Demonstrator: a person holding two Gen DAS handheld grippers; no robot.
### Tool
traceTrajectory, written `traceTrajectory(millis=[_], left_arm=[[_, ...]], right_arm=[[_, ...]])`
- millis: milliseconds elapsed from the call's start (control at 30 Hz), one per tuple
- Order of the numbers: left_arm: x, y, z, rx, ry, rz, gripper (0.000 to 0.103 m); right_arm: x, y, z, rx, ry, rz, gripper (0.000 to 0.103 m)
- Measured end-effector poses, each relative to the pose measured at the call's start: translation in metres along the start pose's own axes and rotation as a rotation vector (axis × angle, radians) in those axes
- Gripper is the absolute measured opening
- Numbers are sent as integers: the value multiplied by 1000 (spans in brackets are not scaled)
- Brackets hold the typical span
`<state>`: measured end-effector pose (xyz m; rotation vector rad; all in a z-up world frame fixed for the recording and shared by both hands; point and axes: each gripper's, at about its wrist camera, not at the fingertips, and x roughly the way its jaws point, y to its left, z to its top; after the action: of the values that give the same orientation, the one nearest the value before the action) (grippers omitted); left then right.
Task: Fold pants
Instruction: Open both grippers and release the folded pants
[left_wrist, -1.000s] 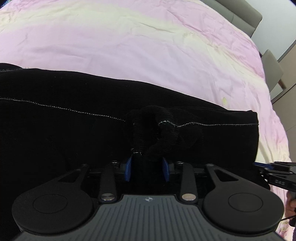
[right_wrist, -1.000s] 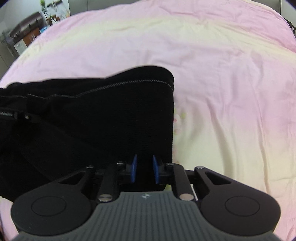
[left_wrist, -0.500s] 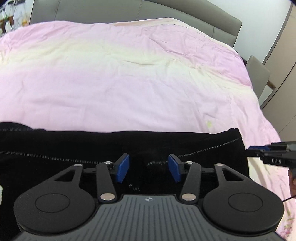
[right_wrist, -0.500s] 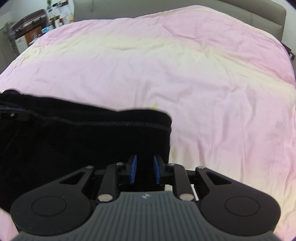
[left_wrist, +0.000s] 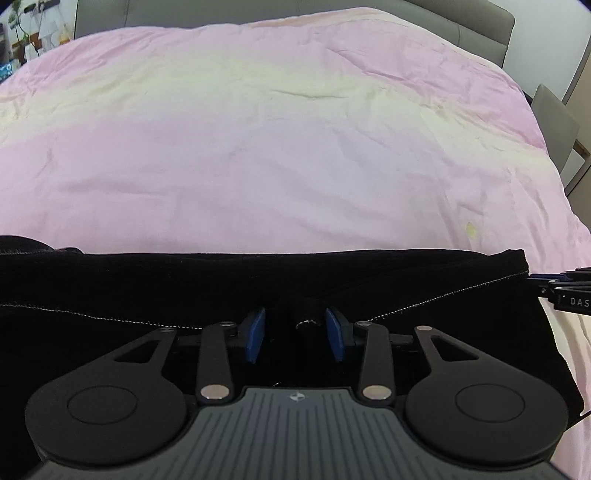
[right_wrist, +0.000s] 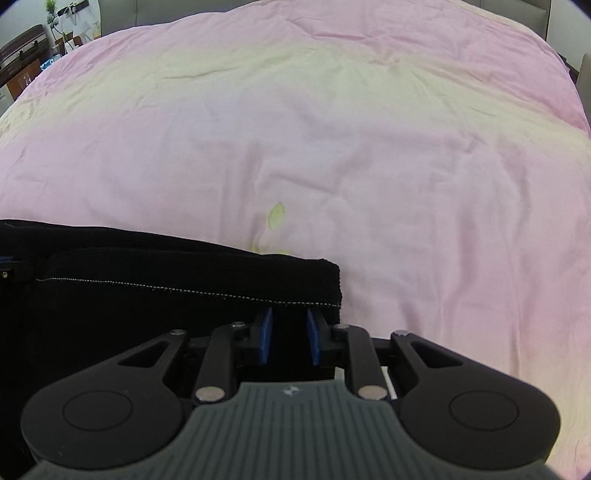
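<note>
The black pants (left_wrist: 147, 288) are laid across the near edge of the pink bed (left_wrist: 280, 155). The left claw (left_wrist: 294, 334), jaws just closing, is parted around a fabric bunch. The right claw (right_wrist: 289, 336), just opening slightly, is clenched on the hem corner.

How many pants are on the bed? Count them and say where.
1. The black pants lie across the near edge of the pink bed cover, stitched hem showing. More could be hidden below both cameras' view.
</note>
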<state>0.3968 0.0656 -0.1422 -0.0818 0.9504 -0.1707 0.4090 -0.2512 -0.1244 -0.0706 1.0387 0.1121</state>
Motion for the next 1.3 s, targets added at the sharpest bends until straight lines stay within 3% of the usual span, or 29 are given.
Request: traceTrajectory(millis=[200,367,433,500,633,767,900,1033,1100,1167,1300], left_arm=[[-53,-21,-24,44,-98,51,43],[-79,-35,-49,12,-85,48,43],[-75,-42,-57,26,-73,84,43],[-65,-42,-65,8,-41,86,43],[-40,-37,-81,-34,26,85,45],[-41,-36,-83,-34,12,83,46],[-38,-32,-82,-49,14,69,46],[-36,-33,-84,-45,7,67,47],[-35,-32,-84,-42,8,61,47],[-35,-28,-87,-49,12,53,48],[-37,-25,-87,-39,14,48,49]], right_arm=[[-61,8,-37,-19,-21,72,20],[-104,26,-85,-71,-38,99,21],[-112,35,-101,-108,-45,76,26],[-114,38,-112,-137,-48,56,38],[-96,28,-126,-80,26,56,41],[-88,17,-138,7,77,56,45],[-94,33,-152,-91,51,10,58],[-91,33,-149,-79,-46,-79,50],[-87,28,-145,-48,-40,-57,33],[-79,26,-147,-43,6,-40,23],[-82,31,-149,-94,20,-57,23]])
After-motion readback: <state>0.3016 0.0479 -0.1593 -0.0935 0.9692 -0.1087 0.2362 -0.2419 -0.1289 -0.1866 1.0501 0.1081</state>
